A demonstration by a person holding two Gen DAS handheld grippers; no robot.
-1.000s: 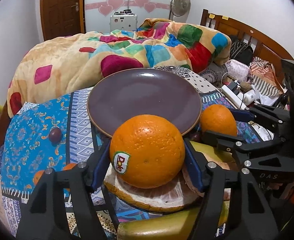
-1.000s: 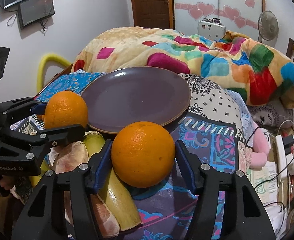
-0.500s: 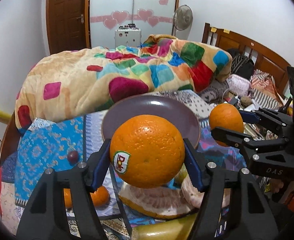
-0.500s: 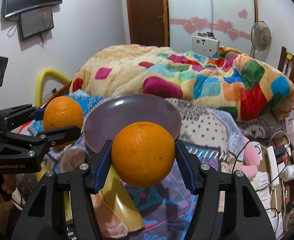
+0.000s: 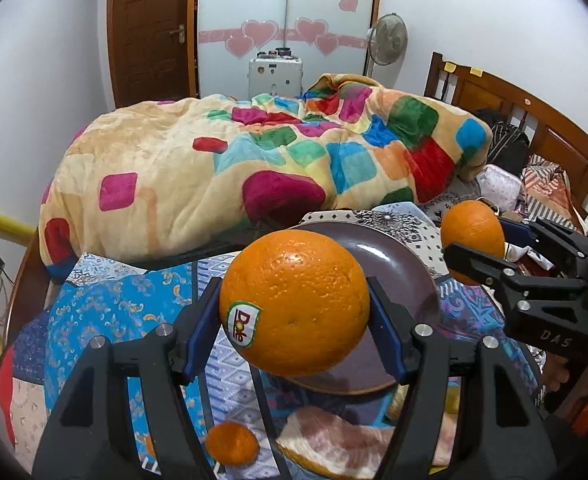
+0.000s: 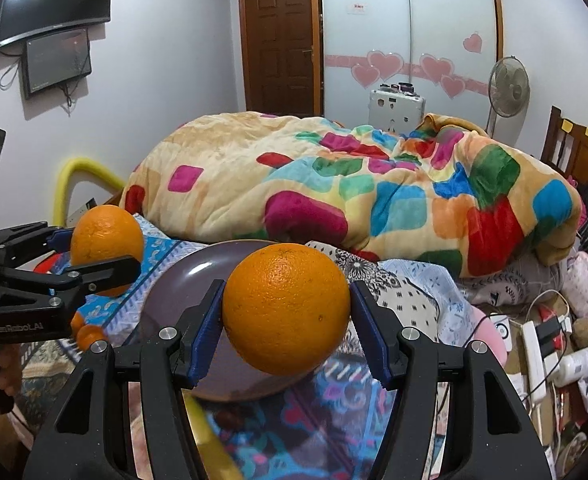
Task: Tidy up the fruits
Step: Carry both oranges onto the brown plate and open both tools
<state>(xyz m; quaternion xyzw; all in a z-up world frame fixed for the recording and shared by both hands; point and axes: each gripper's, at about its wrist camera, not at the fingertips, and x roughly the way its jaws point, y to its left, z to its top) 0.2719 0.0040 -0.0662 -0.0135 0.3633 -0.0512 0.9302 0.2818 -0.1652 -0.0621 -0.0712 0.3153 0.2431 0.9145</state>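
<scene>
My left gripper point(image 5: 294, 308) is shut on a large orange with a Dole sticker point(image 5: 294, 300), held in the air above the near edge of a dark purple plate point(image 5: 414, 276). My right gripper point(image 6: 286, 312) is shut on a second orange point(image 6: 286, 308), also held up over the plate point(image 6: 174, 300). Each gripper shows in the other's view: the right one with its orange point(image 5: 472, 236) at the right, the left one with its orange point(image 6: 106, 244) at the left.
Below lie a small tangerine point(image 5: 232, 442), a peeled pomelo piece point(image 5: 334, 440) and a banana point(image 6: 210, 440) on the patterned cloth. A bright patchwork blanket point(image 5: 254, 168) is heaped behind the plate. Cables and a power strip point(image 6: 534, 356) clutter the right side.
Both grippers have risen with their oranges. The plate and the fruit on the cloth now look lower and farther away.
</scene>
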